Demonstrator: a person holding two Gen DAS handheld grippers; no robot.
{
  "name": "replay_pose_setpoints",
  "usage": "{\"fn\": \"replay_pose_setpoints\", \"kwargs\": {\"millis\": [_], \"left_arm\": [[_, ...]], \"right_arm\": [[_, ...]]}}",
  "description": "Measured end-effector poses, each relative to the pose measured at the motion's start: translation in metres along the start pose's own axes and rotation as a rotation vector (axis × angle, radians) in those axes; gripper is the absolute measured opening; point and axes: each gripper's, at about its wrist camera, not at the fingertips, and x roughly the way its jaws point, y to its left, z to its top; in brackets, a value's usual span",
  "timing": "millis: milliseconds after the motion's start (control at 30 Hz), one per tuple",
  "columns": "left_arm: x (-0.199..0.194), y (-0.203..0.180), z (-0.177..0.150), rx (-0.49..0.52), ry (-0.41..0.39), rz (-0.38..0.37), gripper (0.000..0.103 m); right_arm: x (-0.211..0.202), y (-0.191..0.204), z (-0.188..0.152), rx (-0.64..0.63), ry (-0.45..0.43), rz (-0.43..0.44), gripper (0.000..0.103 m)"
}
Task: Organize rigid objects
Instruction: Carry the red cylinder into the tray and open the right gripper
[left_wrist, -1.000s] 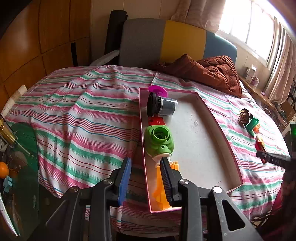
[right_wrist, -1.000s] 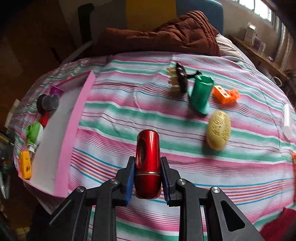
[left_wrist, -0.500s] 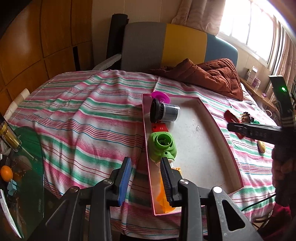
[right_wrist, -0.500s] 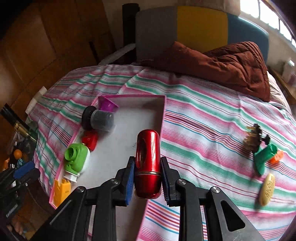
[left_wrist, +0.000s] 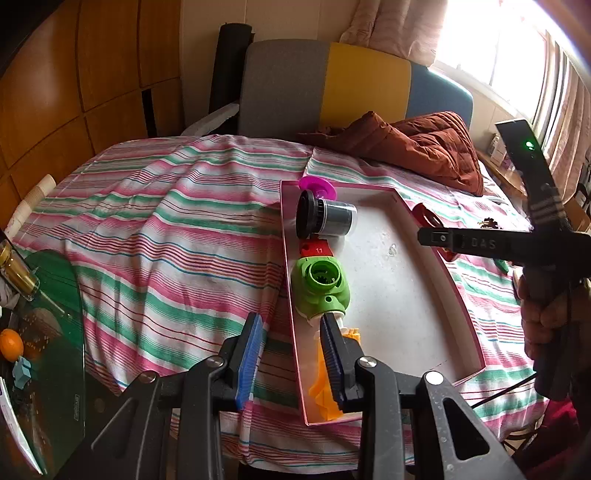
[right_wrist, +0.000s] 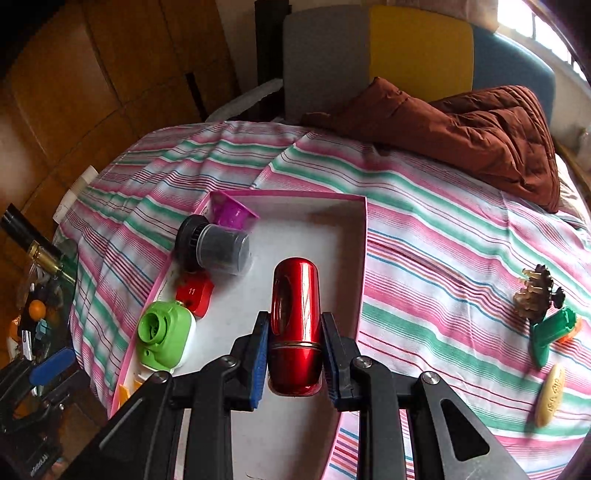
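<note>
A pink-rimmed tray (right_wrist: 364, 236) lies on the striped bedspread; it also shows in the left wrist view (left_wrist: 458, 295). Along its left side lie a magenta cup (right_wrist: 231, 214), a dark cylinder (right_wrist: 218, 249), a red block (right_wrist: 194, 293), a green toy (right_wrist: 164, 338) and an orange piece (left_wrist: 325, 384). My right gripper (right_wrist: 295, 354) is shut on a shiny red cylinder (right_wrist: 295, 317) and holds it above the tray's middle. My left gripper (left_wrist: 291, 354) is open and empty over the tray's near left rim.
On the bedspread right of the tray lie a brown hair claw (right_wrist: 535, 291), a green part (right_wrist: 550, 338), an orange bit and a yellow oval (right_wrist: 550, 395). A brown quilt (right_wrist: 480, 125) lies at the back. A glass side table (left_wrist: 40, 332) with clutter stands at left.
My right gripper has carried the red cylinder leftward from the bedspread to above the tray. The left gripper has stayed open and drifted slightly.
</note>
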Motion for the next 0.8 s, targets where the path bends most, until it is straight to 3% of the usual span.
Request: {"fn": "replay_pose_setpoints", "kwargs": {"millis": [467, 800], "left_arm": [[0.006, 0.007, 0.0, -0.016, 0.012, 0.0, 0.032], [0.012, 0.019, 0.003, -0.046, 0.022, 0.012, 0.032]], "right_arm": [[0.038, 0.004, 0.033, 0.028, 0.038, -0.028, 0.026], [0.09, 0.014, 0.065, 0.05, 0.095, -0.046, 0.026]]}}
